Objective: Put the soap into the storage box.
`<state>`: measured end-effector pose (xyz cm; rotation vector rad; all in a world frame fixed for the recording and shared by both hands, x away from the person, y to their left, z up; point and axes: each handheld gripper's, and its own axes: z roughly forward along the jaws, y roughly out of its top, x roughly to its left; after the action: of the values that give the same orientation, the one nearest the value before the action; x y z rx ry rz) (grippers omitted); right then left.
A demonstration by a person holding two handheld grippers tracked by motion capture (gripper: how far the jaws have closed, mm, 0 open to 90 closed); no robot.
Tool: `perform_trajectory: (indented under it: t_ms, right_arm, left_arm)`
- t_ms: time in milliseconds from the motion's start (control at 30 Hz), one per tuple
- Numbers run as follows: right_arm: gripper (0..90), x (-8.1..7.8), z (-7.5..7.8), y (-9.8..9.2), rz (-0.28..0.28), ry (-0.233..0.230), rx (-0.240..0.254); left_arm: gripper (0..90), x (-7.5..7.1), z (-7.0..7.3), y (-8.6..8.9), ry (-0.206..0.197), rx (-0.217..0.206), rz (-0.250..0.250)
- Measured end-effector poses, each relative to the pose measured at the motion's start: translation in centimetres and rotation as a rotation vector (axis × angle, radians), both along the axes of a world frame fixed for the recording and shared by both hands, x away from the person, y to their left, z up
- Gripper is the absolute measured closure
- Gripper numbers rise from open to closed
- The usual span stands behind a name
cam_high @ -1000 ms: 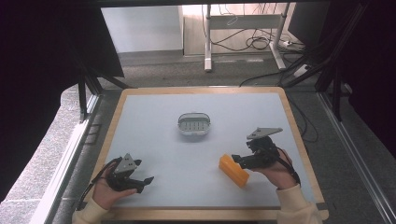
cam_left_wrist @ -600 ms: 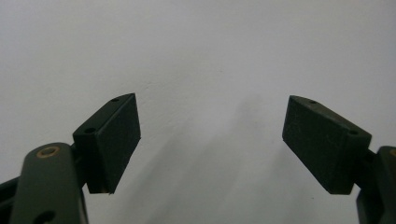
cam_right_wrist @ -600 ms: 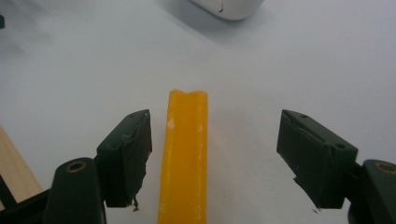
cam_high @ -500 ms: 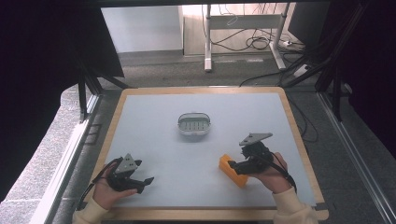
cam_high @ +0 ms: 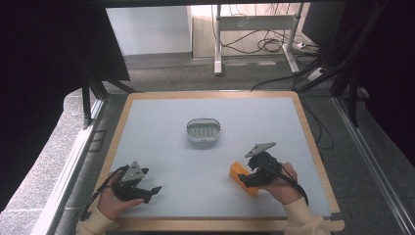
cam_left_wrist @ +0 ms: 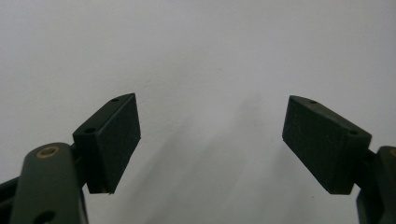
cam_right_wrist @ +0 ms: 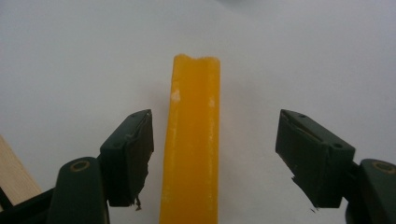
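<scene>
Orange block [cam_right_wrist: 192, 140] between jaws, near end cut off

Overhead forward-down view; two close claw-mounted views

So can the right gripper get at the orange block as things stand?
Probably yes: the orange block already lies between the right gripper's open fingers, close beside one, a gap at the other, nothing blocking.

Open table [cam_high: 161, 147] all around; only the soap dish [cam_high: 203, 130] stands mid-table, well clear of both tongs
</scene>
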<state>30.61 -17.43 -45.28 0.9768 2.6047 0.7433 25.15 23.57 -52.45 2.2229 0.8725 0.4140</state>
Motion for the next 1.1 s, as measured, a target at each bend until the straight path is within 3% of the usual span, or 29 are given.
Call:
perform_trajectory:
  t_ms: [300, 400, 667, 1100]
  right_arm:
    - [31.8, 0.2, -1.0, 0.2, 0.004, 0.035, -0.037]
    - [36.7, 0.5, -1.5, 0.2, -0.001, 0.066, -0.053]
    - [39.6, 0.6, -1.9, 0.3, -0.013, 0.101, -0.06]
    - [56.5, 0.6, -2.3, 0.7, 0.008, 0.146, -0.065]
  left_arm:
    - [19.2, 0.0, -0.1, 0.0, 0.002, 0.002, 0.0]
    - [19.3, 0.0, -0.1, 0.0, 0.002, 0.003, -0.001]
    - [19.2, 0.0, -0.1, -0.1, 0.002, 0.007, -0.004]
    - [19.2, 0.0, -0.1, 0.0, -0.002, 0.005, -0.002]
